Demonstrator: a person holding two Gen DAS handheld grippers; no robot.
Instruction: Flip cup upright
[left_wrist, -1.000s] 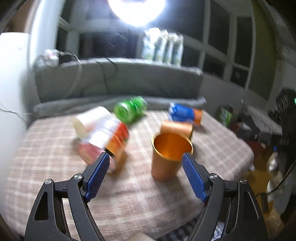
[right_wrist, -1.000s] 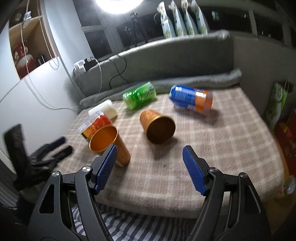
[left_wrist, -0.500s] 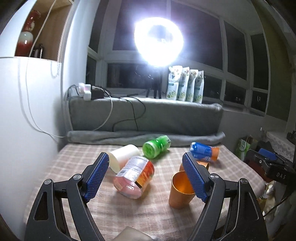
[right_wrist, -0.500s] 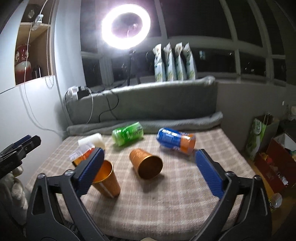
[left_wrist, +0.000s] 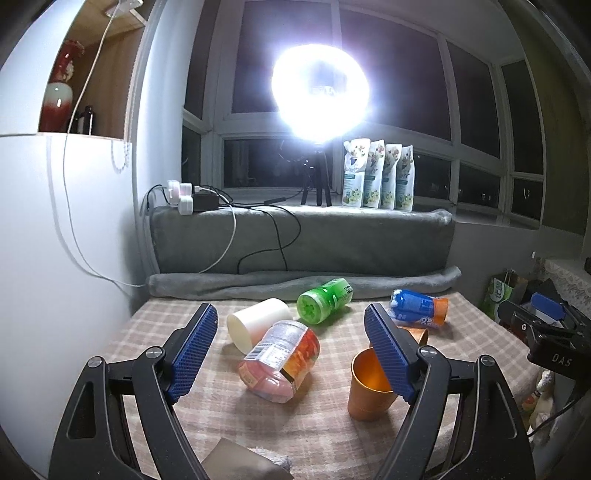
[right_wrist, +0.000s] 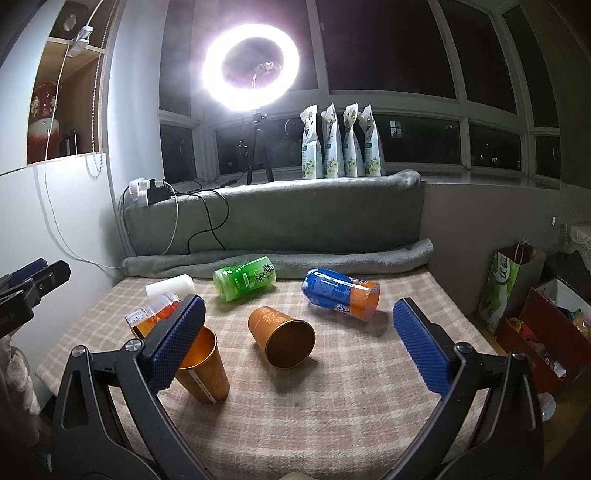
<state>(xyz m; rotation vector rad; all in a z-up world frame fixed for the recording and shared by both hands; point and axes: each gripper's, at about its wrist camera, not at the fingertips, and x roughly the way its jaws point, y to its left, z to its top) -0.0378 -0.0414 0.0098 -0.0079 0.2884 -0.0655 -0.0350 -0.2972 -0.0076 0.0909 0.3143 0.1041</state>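
Cup upright, 2nd cup on side; both grippers open.

Readable in white: "DAS" on the black body of the right gripper, seen at the edge of the left wrist view. Two white Chinese characters, 绿茶, printed on the green bottle lying on its side. Partial letters only on the blue and orange can, not legible. Small print on the jar label too fine to read.
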